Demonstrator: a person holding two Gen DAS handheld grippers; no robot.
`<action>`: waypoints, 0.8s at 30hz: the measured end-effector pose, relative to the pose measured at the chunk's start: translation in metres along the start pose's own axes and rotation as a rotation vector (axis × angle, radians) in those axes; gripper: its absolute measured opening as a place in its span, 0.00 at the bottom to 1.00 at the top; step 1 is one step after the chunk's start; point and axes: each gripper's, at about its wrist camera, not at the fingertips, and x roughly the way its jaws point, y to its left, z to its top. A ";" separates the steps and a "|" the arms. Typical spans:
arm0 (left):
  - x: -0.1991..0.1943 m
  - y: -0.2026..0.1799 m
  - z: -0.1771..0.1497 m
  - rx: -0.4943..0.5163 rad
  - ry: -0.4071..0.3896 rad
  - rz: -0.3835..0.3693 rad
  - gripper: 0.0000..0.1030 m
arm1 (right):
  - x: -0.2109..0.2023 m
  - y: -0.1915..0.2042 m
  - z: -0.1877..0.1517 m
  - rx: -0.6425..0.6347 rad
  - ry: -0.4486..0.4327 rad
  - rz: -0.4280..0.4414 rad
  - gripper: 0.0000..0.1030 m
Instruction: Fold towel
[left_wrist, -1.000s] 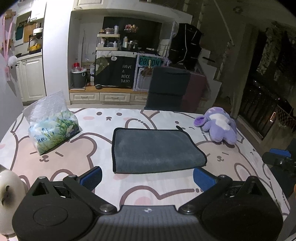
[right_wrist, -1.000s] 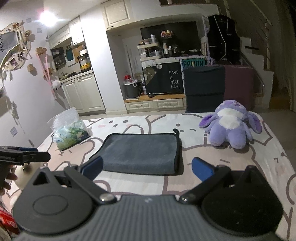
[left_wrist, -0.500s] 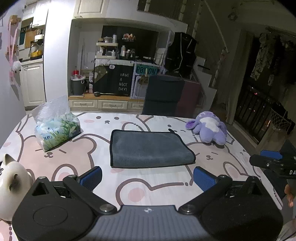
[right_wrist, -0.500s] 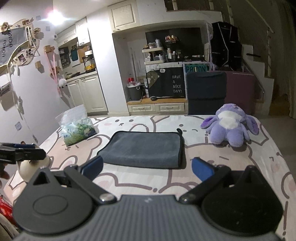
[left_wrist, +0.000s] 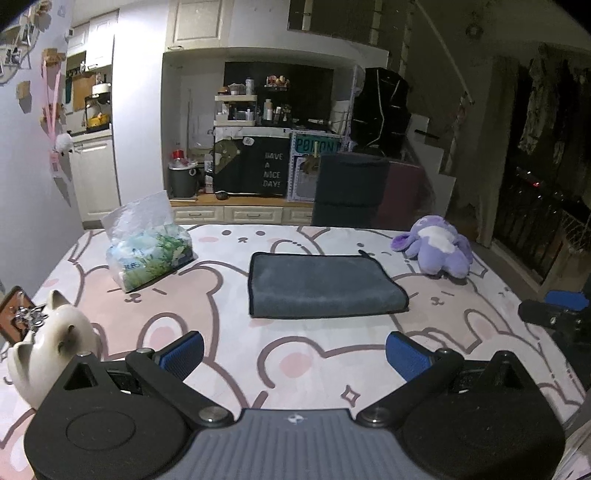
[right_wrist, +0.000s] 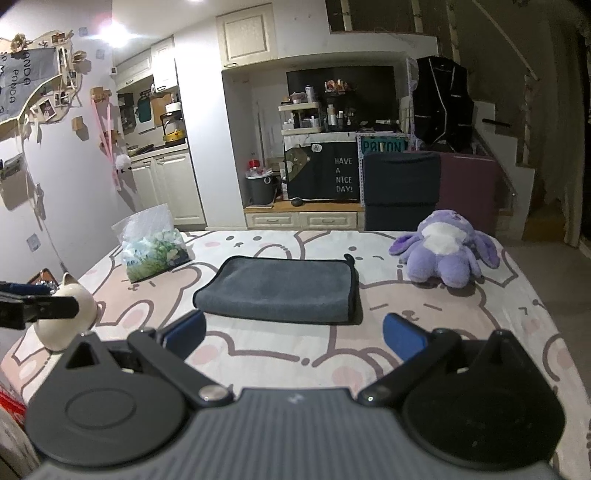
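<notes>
A dark grey towel (left_wrist: 321, 286) lies folded flat in a rectangle on the middle of the bear-print table cover (left_wrist: 295, 354). It also shows in the right wrist view (right_wrist: 280, 288). My left gripper (left_wrist: 294, 356) is open and empty, held back near the table's front edge, well short of the towel. My right gripper (right_wrist: 293, 332) is open and empty too, just short of the towel's near edge. The right gripper shows at the right edge of the left wrist view (left_wrist: 554, 314), and the left gripper at the left edge of the right wrist view (right_wrist: 37, 306).
A tissue pack (left_wrist: 147, 247) stands at the back left of the table. A purple plush toy (left_wrist: 439, 247) lies at the back right. A white cat figurine (left_wrist: 51, 339) sits at the front left. A dark chair (left_wrist: 349, 192) stands behind the table.
Both grippers have pulled back and up from the towel, which now looks smaller and farther away. The cat figurine has come into view. The towel has not moved.
</notes>
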 end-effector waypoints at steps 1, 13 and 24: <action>-0.001 -0.001 -0.002 0.004 0.003 0.008 1.00 | -0.002 0.001 -0.002 -0.004 -0.002 -0.002 1.00; -0.022 -0.016 -0.026 0.029 -0.013 0.087 1.00 | -0.022 0.017 -0.021 -0.032 -0.025 -0.031 1.00; -0.030 -0.020 -0.054 0.050 -0.020 0.117 1.00 | -0.034 0.020 -0.047 -0.001 -0.031 -0.074 1.00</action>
